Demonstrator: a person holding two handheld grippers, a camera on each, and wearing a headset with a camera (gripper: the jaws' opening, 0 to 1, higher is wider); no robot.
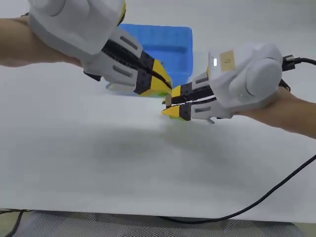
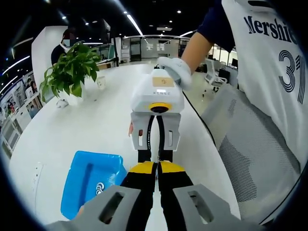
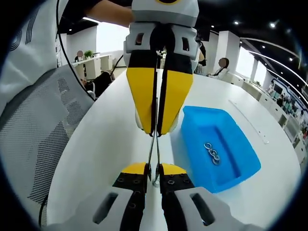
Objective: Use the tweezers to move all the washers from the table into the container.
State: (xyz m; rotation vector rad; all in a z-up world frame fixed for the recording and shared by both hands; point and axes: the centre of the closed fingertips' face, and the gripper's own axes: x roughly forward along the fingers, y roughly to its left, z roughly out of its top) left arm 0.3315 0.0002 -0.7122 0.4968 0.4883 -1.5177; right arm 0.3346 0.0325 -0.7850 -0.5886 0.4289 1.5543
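Tweezers (image 3: pixel 154 149): held between the two grippers, which are met tip to tip over the white table (image 1: pixel 123 163).
Left gripper (image 1: pixel 165 87): clenched on one end of the tweezers.
Right gripper (image 1: pixel 168 106): clamped on the other end.
Washers (image 3: pixel 211 153): several are seen lying together inside the container.
Container (image 3: pixel 240 144): blue, set on the table just beside the grippers.

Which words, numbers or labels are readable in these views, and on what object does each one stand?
"Mershie", cut off at the picture's edge: on the person's white shirt.
"31": on the same shirt, below that word.
Label on top of the right gripper: too blurred to read in the left gripper view and the head view.
Small print below that label: too small to read.
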